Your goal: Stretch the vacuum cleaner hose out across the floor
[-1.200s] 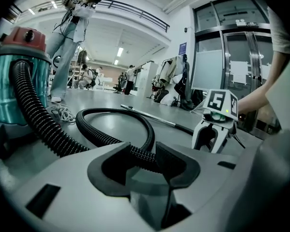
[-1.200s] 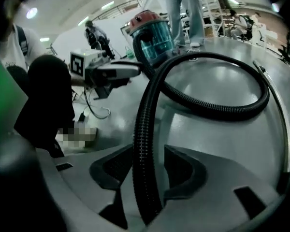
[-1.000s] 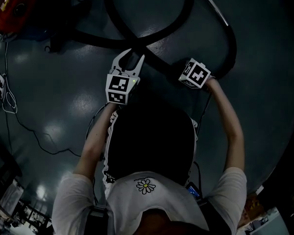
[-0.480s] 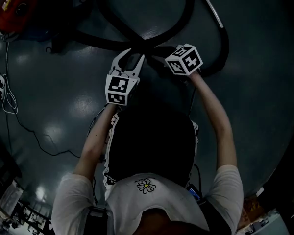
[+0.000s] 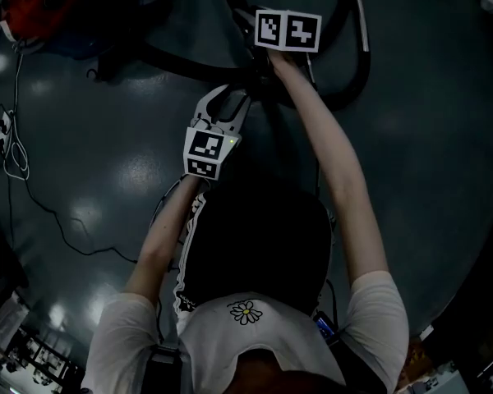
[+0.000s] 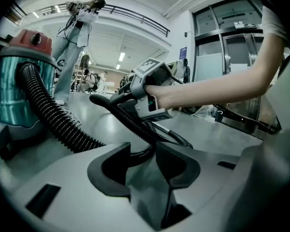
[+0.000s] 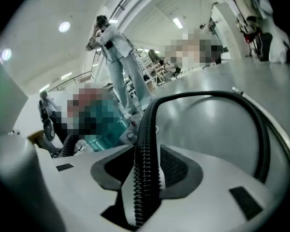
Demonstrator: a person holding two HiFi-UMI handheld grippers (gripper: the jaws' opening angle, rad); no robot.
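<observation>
The black ribbed hose (image 5: 351,89) loops over the dark floor from the red-topped vacuum cleaner (image 5: 31,2), whose body (image 6: 19,81) looks teal in the left gripper view. My right gripper (image 7: 147,151) is shut on the hose (image 7: 145,129), which runs up between its pads and arcs off to the right. In the head view only its marker cube (image 5: 287,31) shows, far ahead. From the left gripper view it (image 6: 111,98) holds the hose (image 6: 121,115) off the floor. My left gripper (image 5: 228,97) stands open, low over the floor, with the hose crossing just past its fingertips (image 6: 128,149).
A metal wand (image 5: 361,15) lies by the hose's far end. Thin cables (image 5: 20,175) and a power strip (image 5: 2,125) trail on the floor at the left. A person (image 6: 79,37) stands beyond the vacuum. Glass doors (image 6: 232,47) close off the right side.
My right gripper has travelled forward and to the left with the hose, raising it and pulling the loop narrower. The left gripper has stayed where it was.
</observation>
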